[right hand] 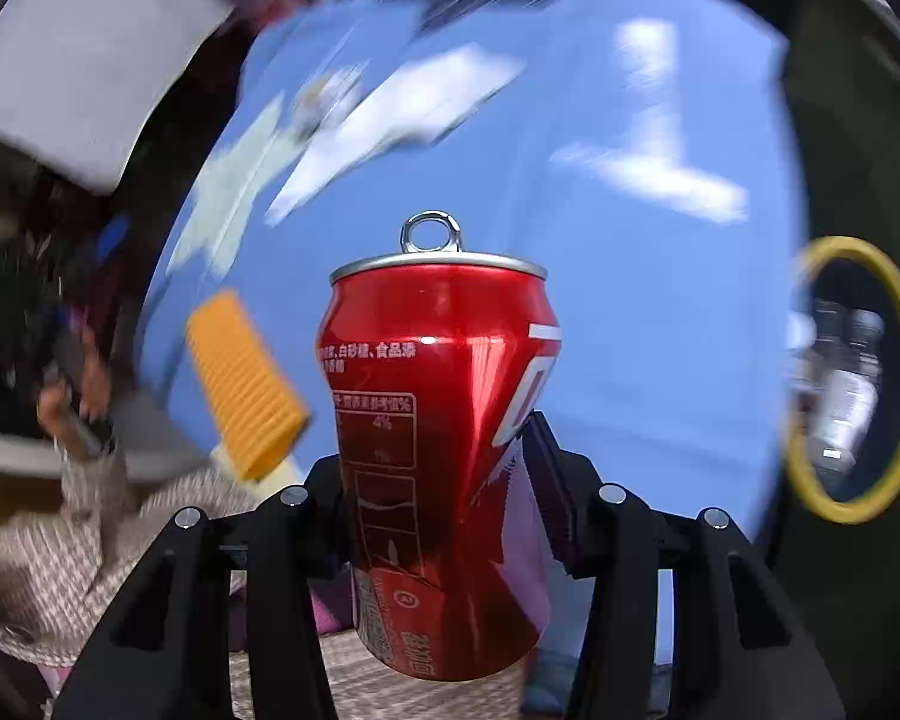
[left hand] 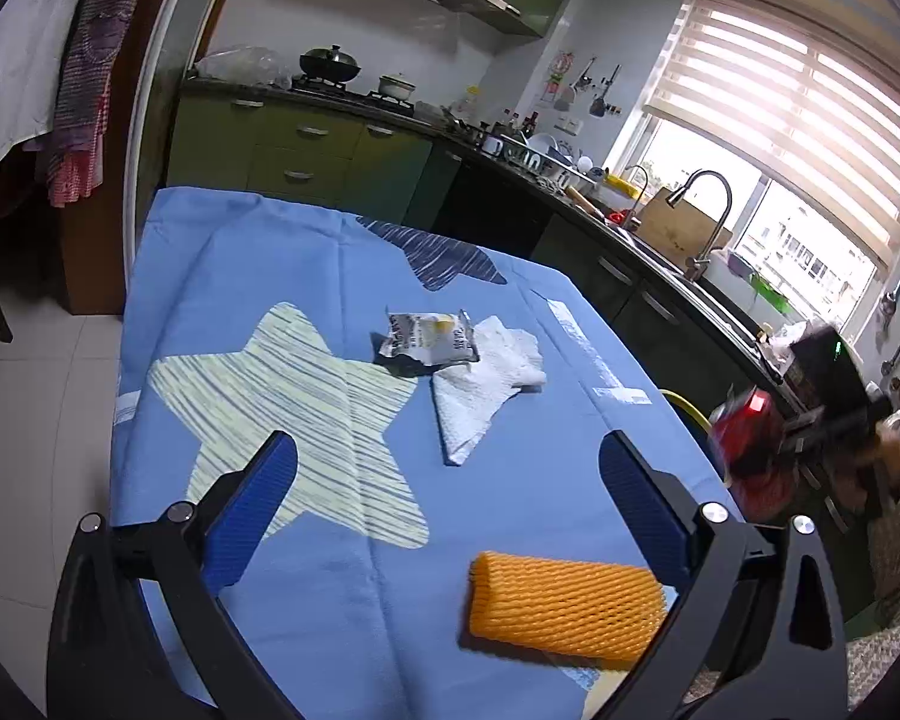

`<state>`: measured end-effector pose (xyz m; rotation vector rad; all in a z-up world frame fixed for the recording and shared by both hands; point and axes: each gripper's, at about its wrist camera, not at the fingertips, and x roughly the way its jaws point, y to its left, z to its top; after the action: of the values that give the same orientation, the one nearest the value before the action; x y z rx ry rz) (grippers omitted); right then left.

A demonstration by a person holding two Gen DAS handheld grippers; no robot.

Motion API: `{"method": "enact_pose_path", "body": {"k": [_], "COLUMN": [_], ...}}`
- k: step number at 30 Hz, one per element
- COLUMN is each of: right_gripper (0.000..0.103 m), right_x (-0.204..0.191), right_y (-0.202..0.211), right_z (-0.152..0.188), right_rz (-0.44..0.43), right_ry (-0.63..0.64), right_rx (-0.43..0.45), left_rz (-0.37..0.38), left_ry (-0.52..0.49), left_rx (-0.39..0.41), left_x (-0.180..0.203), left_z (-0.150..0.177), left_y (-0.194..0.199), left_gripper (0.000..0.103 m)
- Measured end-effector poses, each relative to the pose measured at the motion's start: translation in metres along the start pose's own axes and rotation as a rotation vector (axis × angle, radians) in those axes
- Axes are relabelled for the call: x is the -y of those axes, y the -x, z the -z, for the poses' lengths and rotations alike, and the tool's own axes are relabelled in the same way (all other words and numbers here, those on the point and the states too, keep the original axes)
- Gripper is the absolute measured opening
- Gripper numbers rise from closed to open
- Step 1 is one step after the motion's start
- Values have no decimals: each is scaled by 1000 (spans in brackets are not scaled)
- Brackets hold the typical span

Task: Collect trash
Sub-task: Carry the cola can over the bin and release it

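Observation:
My right gripper (right hand: 435, 456) is shut on a dented red soda can (right hand: 444, 438) and holds it above the blue cloth; the can also shows blurred in the left wrist view (left hand: 750, 450), off the table's right edge. My left gripper (left hand: 450, 468) is open and empty above the blue tablecloth (left hand: 510, 480). An orange foam net sleeve (left hand: 561, 609) lies just in front of its right finger. A crumpled snack wrapper (left hand: 429, 339) and a white paper towel (left hand: 480, 384) lie farther out. A yellow-rimmed bin (right hand: 858, 378) holding a bottle stands right of the table.
The right wrist view is blurred by motion. A kitchen counter with a sink and faucet (left hand: 708, 216) runs along the right behind the table. A chair draped with clothes (left hand: 84, 90) stands at the far left. My sleeve (right hand: 60, 570) shows at lower left.

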<state>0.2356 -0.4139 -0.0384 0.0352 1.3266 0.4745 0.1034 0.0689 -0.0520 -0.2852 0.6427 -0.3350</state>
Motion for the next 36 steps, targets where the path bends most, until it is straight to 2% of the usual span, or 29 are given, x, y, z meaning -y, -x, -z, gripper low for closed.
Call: {"method": "enact_pose_path", "body": {"k": [3, 6, 11, 14, 22, 23, 24, 30, 36], "right_gripper": [49, 49, 49, 49, 51, 61, 71, 72, 76], "right_x": [55, 124, 205, 230, 246, 247, 248, 232, 199], "right_y": [26, 37, 16, -1, -40, -42, -41, -15, 13], "right_z": [-13, -16, -14, -14, -33, -36, -37, -26, 17], "right_rz": [88, 211, 307, 303, 273, 264, 263, 225, 121], "right_ry": [-101, -235, -370, -406, -397, -400, -406, -429, -421], "right_rx": [62, 98, 44, 10, -25, -23, -9, 81, 191], "left_rz": [4, 4, -9, -20, -18, -19, -20, -14, 1], "left_ry": [-7, -12, -24, -29, -39, -45, -50, -77, -96], "left_rx": [-5, -14, -33, -36, -61, -64, -66, -62, -94], "left_x": [5, 10, 16, 19, 26, 28, 29, 37, 48], "left_z": [1, 1, 0, -2, -3, -3, -2, -2, 1], "left_y": [-3, -8, -15, -17, -29, -30, -30, -25, -29], "left_gripper": [96, 96, 96, 96, 96, 96, 96, 96, 96]}}
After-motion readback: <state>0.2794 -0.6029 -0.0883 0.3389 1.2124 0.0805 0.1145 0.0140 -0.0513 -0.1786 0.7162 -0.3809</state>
